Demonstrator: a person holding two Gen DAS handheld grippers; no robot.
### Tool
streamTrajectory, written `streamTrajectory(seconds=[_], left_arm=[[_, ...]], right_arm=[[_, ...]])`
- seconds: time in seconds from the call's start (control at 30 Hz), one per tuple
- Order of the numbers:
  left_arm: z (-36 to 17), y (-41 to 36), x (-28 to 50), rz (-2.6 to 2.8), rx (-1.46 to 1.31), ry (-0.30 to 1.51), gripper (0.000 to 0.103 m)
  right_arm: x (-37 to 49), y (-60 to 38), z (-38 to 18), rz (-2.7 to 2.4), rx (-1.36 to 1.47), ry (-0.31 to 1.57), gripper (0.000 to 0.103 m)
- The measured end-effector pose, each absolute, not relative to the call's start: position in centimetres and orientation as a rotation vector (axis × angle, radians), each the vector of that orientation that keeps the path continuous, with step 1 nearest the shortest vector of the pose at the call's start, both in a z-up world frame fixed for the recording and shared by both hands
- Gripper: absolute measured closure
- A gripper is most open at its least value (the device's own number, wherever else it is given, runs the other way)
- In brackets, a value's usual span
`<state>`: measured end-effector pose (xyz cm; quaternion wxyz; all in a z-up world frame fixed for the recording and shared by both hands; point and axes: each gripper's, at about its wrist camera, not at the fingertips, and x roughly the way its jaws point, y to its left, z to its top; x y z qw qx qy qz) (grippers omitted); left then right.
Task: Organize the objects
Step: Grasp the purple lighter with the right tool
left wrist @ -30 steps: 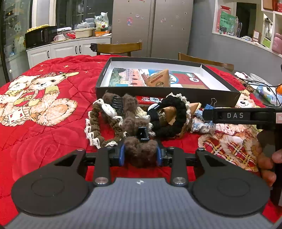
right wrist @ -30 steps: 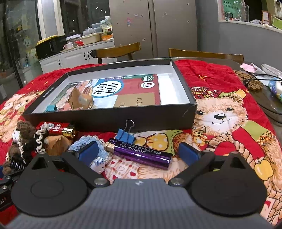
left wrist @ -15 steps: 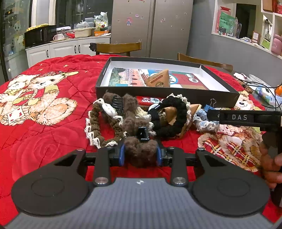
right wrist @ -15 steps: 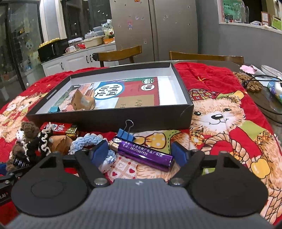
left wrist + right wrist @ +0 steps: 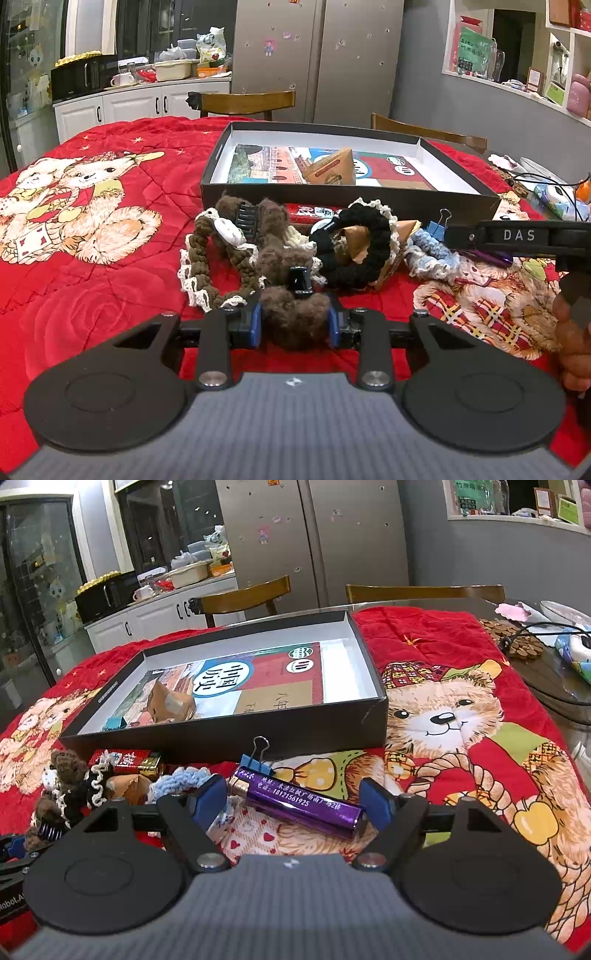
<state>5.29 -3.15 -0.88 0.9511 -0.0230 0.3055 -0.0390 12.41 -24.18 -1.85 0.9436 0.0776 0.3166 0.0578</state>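
My left gripper (image 5: 294, 322) is shut on a brown fuzzy hair clip (image 5: 295, 314) that rests on the red bear quilt (image 5: 110, 280). Behind it lie a brown lace-edged scrunchie (image 5: 199, 266), a black scrunchie (image 5: 354, 251) and a pale blue crochet scrunchie (image 5: 432, 254). My right gripper (image 5: 291, 801) spans a purple lighter (image 5: 295, 801) lengthwise, a blue pad against each end, with the lighter low over the quilt. A blue binder clip (image 5: 256, 764) lies just beyond it. The shallow black box (image 5: 229, 734) stands behind, holding a book and a brown paper cone (image 5: 170, 701).
A red packet (image 5: 125, 760) lies against the box's front wall. The right tool's black bar marked DAS (image 5: 517, 236) and a hand (image 5: 569, 350) show at the right of the left wrist view. Wooden chairs (image 5: 243, 598) stand behind the table; cables and clutter (image 5: 535, 642) lie at the far right.
The right gripper's jaws have narrowed from wide open until the pads meet the ends of the purple lighter. The left gripper keeps still with the fuzzy clip in it.
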Motion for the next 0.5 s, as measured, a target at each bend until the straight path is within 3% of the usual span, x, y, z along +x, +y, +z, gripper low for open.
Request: streamTrajectory(seconds=[0.5], left_arm=[[-0.5,-3.3,4.5,-0.078,-0.035,0.571,0.072]], right_arm=[[11.8,-24.8,0.0,0.124,0.183,0.562,0.024]])
